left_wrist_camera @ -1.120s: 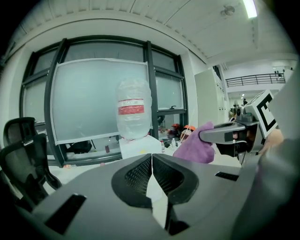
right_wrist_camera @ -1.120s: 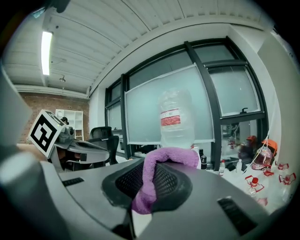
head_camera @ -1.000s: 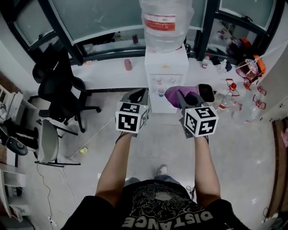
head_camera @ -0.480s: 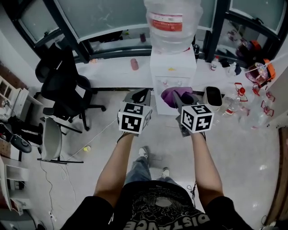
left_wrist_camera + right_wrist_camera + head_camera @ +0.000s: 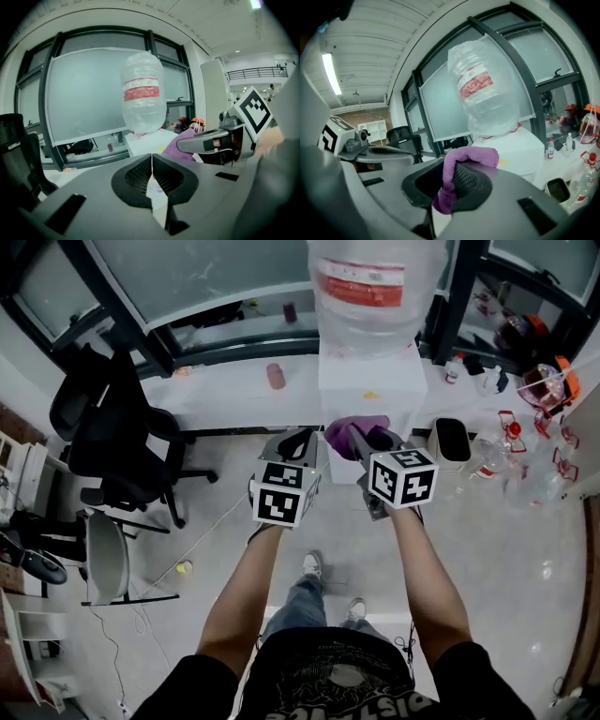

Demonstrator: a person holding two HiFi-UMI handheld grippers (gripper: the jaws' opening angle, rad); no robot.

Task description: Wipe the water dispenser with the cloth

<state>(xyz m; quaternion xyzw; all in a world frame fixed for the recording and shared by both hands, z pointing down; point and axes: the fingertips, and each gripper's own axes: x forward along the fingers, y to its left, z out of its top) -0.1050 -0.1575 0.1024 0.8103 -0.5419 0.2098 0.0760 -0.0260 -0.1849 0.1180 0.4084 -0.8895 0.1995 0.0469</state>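
The white water dispenser stands against the window sill and carries a big clear bottle with a red label. My right gripper is shut on a purple cloth, held just in front of the dispenser's upper front. The cloth folds over the right jaw in the right gripper view, with the dispenser close behind it. My left gripper is shut and holds nothing, a little left of the dispenser. In the left gripper view the bottle rises ahead and the left gripper shows its jaws together.
A black office chair stands at the left. A black-rimmed bin sits right of the dispenser, with bottles and red-capped items on the floor beyond. A pink cup stands on the white sill.
Both grippers have come nearer to the dispenser. The purple cloth, earlier level with the taps, now sits higher at the dispenser's upper front. The person has stepped forward.
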